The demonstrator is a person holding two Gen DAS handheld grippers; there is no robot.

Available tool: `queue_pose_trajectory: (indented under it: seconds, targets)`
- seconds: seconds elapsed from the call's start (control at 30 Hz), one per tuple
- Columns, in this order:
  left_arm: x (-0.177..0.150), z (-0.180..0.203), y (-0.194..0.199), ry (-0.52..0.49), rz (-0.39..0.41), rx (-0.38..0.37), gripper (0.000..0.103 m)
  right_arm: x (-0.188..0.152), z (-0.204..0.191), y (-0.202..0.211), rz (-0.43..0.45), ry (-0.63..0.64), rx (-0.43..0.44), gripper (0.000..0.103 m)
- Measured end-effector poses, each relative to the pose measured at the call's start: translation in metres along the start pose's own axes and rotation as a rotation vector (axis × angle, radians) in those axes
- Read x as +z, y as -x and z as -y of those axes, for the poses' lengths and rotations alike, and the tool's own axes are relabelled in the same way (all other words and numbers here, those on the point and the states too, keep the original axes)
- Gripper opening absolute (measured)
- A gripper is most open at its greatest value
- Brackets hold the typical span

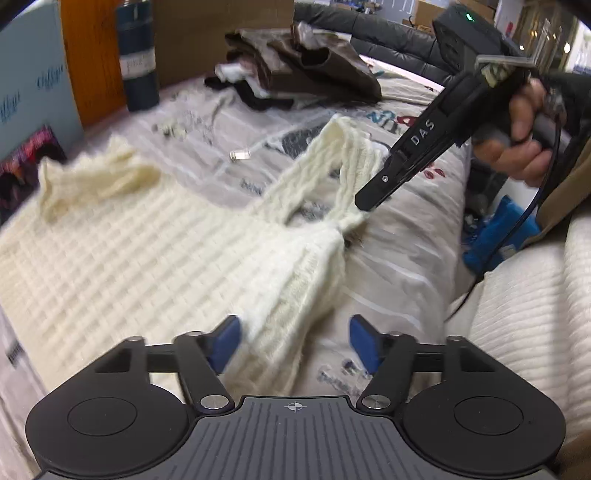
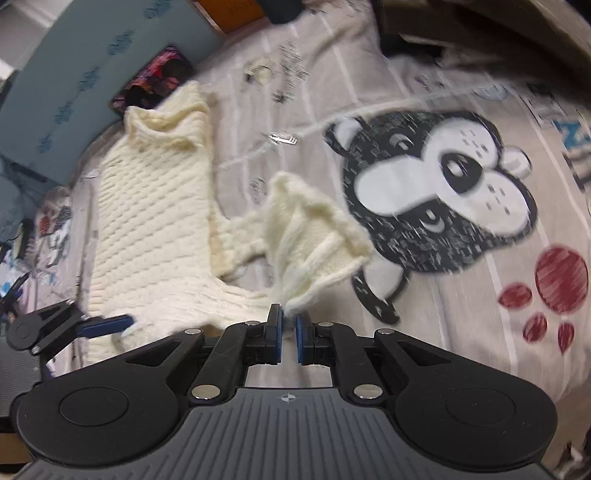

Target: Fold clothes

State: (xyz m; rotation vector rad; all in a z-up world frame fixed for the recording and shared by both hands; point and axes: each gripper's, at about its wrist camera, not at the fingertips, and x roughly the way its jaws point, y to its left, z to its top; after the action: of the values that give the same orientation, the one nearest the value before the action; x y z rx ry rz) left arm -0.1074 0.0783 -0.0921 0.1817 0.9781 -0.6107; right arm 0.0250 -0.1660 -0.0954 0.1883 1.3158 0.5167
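A cream knitted sweater (image 1: 129, 251) (image 2: 147, 206) lies spread on a printed bed sheet (image 2: 461, 295). One sleeve (image 1: 325, 173) (image 2: 306, 236) is lifted off the sheet and bunched. My right gripper (image 2: 289, 325) is shut on that sleeve; in the left wrist view its black fingers (image 1: 364, 205) pinch the bunched fabric, with a person's hand (image 1: 524, 147) on the handle. My left gripper (image 1: 295, 343) stands open, low over the sweater's near edge; the taut strip of knit passes between its blue pads (image 1: 227, 343), close to the left one. A left finger (image 2: 107, 323) shows in the right wrist view.
A pile of dark brown clothes (image 1: 303, 62) sits at the back of the bed, beside a dark teal tumbler (image 1: 136, 55) and a cardboard box (image 1: 207, 33). A small clear item (image 1: 240, 154) (image 2: 282, 137) lies on the sheet. More cream knit (image 1: 524, 295) lies at the right.
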Motion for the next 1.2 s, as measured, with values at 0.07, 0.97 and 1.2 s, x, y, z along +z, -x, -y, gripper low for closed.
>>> queue_pose_trajectory:
  seconds: [0.07, 0.97, 1.2]
  targets:
    - [-0.006, -0.002, 0.007, 0.008, -0.001, 0.033, 0.068, -0.004, 0.004, 0.001, 0.021, -0.034, -0.011, 0.009]
    - [-0.02, -0.023, -0.015, 0.09, -0.01, 0.221, 0.075, 0.013, 0.011, 0.021, 0.285, -0.298, 0.194, 0.013]
    - [-0.024, -0.041, 0.007, 0.182, 0.041, 0.279, 0.076, 0.023, -0.073, -0.007, 0.119, -0.053, 0.354, 0.013]
